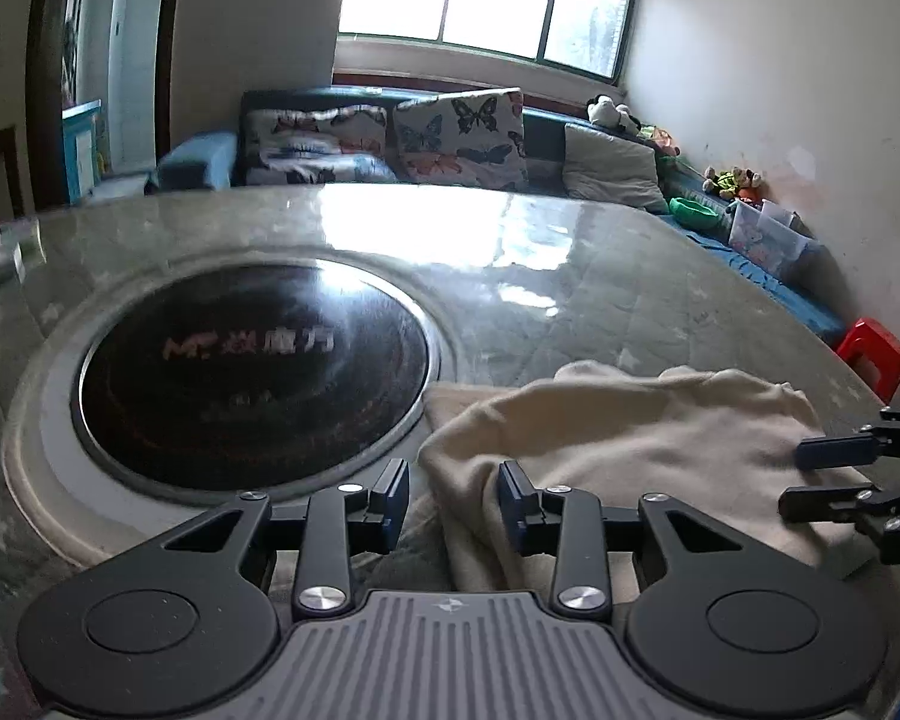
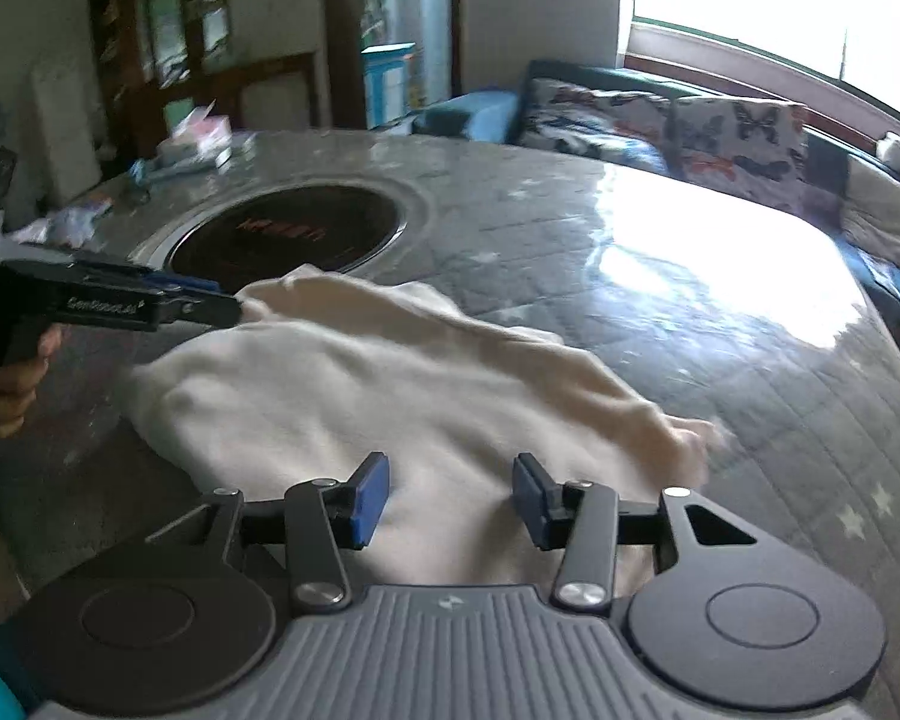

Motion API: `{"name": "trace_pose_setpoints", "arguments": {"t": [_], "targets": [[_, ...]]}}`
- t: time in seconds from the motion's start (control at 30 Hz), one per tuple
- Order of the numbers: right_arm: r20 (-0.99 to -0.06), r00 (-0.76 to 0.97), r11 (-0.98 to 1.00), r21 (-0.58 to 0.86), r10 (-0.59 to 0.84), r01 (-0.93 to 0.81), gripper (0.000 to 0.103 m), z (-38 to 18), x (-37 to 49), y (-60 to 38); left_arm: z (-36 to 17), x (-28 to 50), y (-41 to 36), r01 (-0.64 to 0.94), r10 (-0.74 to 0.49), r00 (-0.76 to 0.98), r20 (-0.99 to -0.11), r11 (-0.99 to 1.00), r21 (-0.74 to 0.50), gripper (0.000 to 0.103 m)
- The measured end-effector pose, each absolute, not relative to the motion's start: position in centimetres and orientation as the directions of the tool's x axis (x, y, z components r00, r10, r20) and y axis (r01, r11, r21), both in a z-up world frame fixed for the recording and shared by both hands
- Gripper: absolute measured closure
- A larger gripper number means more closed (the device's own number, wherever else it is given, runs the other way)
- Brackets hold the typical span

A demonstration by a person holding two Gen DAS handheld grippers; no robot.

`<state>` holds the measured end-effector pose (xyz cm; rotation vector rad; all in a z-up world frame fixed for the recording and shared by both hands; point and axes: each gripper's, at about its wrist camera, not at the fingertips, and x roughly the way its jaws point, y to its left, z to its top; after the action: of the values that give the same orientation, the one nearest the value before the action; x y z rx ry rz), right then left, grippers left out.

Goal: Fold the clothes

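A cream garment is lying rumpled on the table, just ahead of both claws. The left claw is hovering spread over the cloth's left edge, beside the round black cooktop. The right claw is also spread, empty, with cloth between and beyond its pads. No neat fold is showing; the garment looks bunched, so smoothing and folding seem left.
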<state>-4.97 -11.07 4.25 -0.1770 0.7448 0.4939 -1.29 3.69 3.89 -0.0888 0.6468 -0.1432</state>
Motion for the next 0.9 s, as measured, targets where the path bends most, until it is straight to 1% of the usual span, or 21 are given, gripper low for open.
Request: {"name": "trace_pose_setpoints", "arguments": {"t": [0.1,0.23,0.3,0.43,0.47,0.57,0.63,0.7,0.9], "targets": [[-0.67,0.656,0.894,0.027,0.348,-0.447,0.056,4.4,-4.9,-12.3,4.7,-1.1,2.6,0.144,-0.202,0.788,-0.581,0.979,-0.144,0.067],[-0.64,0.692,0.918,0.053,0.333,-0.393,0.056,4.6,-3.7,-13.3,4.6,0.2,0.9,0.188,-0.246,0.768,-0.592,0.969,-0.159,0.065],[-0.63,0.702,0.924,0.07,0.333,-0.376,0.056,4.5,-2.6,-13.9,4.3,0.9,0.4,0.191,-0.245,0.759,-0.604,0.97,-0.152,0.064],[-0.658,0.701,0.952,0.086,0.275,-0.294,0.056,3.2,-0.3,-15.6,3.4,2.4,0.3,0.161,-0.22,0.739,-0.637,0.975,-0.151,0.062],[-0.663,0.702,0.957,0.082,0.259,-0.277,0.056,3.0,0.0,-16.0,3.4,2.3,0.4,0.158,-0.217,0.739,-0.638,0.976,-0.15,0.06],[-0.654,0.704,0.949,0.07,0.277,-0.309,0.056,3.8,-1.3,-16.1,3.6,1.9,0.9,0.156,-0.213,0.743,-0.635,0.977,-0.146,0.055],[-0.648,0.705,0.942,0.062,0.289,-0.33,0.055,4.4,-2.1,-16.1,4.0,1.1,0.6,0.179,-0.223,0.747,-0.626,0.975,-0.134,0.054],[-0.642,0.705,0.935,0.054,0.301,-0.35,0.051,5.0,-2.9,-16.2,4.3,-0.2,0.0,0.221,-0.25,0.75,-0.612,0.967,-0.125,0.05],[-0.618,0.71,0.894,-0.027,0.337,-0.448,0.051,5.4,-6.8,-13.9,4.2,-3.7,-2.3,0.322,-0.304,0.74,-0.6,0.943,-0.08,0.048]]}}
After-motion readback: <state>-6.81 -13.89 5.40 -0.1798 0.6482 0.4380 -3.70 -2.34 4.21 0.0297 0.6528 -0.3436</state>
